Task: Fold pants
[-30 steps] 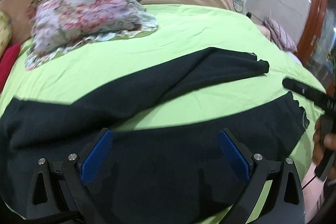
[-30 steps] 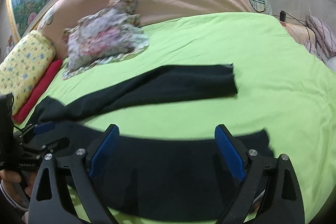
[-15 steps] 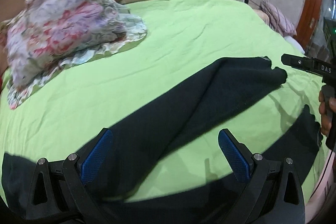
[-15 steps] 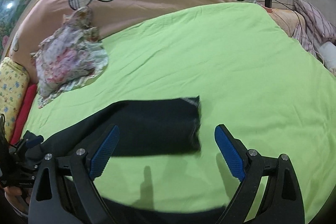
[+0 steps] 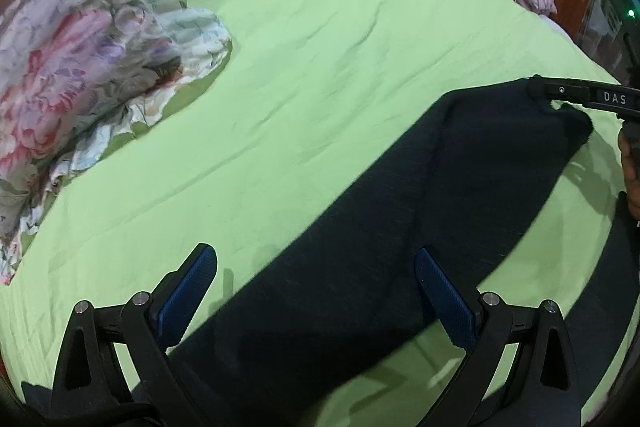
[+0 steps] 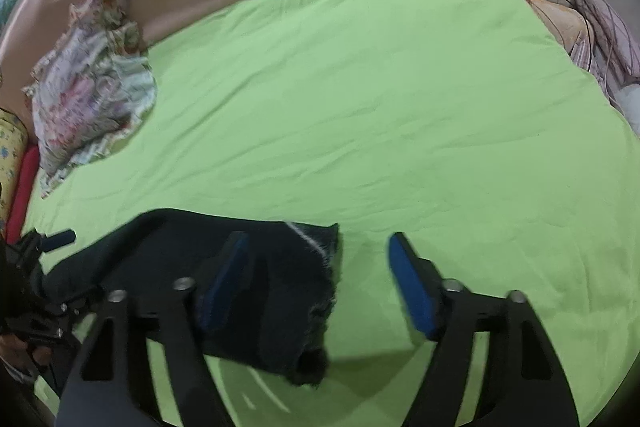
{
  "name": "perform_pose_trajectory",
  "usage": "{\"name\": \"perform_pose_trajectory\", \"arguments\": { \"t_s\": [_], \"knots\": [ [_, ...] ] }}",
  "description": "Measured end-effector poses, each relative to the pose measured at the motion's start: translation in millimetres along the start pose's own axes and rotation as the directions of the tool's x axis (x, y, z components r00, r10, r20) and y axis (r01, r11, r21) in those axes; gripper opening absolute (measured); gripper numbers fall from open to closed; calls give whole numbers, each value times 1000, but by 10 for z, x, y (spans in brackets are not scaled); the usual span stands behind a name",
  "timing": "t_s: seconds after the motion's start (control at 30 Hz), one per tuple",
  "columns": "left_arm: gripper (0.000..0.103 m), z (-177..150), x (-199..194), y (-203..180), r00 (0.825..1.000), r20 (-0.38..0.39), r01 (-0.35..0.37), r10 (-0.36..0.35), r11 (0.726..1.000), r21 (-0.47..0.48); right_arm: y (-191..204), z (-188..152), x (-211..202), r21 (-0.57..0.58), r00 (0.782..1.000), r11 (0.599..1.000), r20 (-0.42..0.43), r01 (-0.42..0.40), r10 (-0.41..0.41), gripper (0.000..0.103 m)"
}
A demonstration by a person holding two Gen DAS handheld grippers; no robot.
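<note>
I'm straddling the black pants [image 6: 256, 279] leg hem with right tongs [image 6: 318, 285], released. Left tongs [image 5: 316, 291] released too. Pinching both hem layers squarely looks best.

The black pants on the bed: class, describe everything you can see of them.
The black pants are dark, soft-looking knit fabric lying flat on the green sheet. One leg runs diagonally, its frayed cuff showing a pale edge. The left gripper and right gripper hang open over that leg, not gripping it.
</note>
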State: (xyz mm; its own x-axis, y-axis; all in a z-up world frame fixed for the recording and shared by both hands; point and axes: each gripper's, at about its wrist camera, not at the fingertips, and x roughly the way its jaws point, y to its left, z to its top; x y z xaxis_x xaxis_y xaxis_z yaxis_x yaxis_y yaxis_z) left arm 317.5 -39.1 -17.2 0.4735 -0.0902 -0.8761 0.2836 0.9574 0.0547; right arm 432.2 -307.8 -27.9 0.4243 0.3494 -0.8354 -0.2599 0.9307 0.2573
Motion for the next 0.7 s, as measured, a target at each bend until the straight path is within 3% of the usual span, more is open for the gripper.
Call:
{"name": "perform_pose_trajectory", "arguments": {
  "t_s": [0.13, 0.2, 0.27, 0.3, 0.37, 0.43, 0.7],
  "knots": [
    [93, 25, 122, 169, 995, -46, 88, -90, 995, -56, -20, 8, 47, -5, 1000, 1000, -2, -23, 23, 46],
    [84, 31, 194, 274, 982, -70, 169, -177, 979, -114, -17, 16, 55, -8, 999, 999, -6, -45, 45, 22],
    [62, 27, 205, 329, 970, -67, 222, -233, 964, -145, -13, 28, 43, -7, 999, 999, 1, -53, 53, 9],
    [55, 22, 182, 346, 965, -59, 245, -256, 958, -151, -9, 34, 10, -11, 998, 998, 12, -62, 62, 8],
    [32, 4, 140, 346, 961, -55, 263, -273, 954, -143, 19, 43, -56, -19, 997, 997, 32, -69, 69, 8],
    [23, -45, 48, 328, 963, -48, 256, -264, 959, -125, 29, 55, -170, -25, 994, 996, 63, -90, 92, 8],
    [18, -385, -499, 185, 948, 33, 320, -318, 942, -106, -5, -36, -670, -73, 973, 983, 146, -169, 178, 7]
  ]
}}
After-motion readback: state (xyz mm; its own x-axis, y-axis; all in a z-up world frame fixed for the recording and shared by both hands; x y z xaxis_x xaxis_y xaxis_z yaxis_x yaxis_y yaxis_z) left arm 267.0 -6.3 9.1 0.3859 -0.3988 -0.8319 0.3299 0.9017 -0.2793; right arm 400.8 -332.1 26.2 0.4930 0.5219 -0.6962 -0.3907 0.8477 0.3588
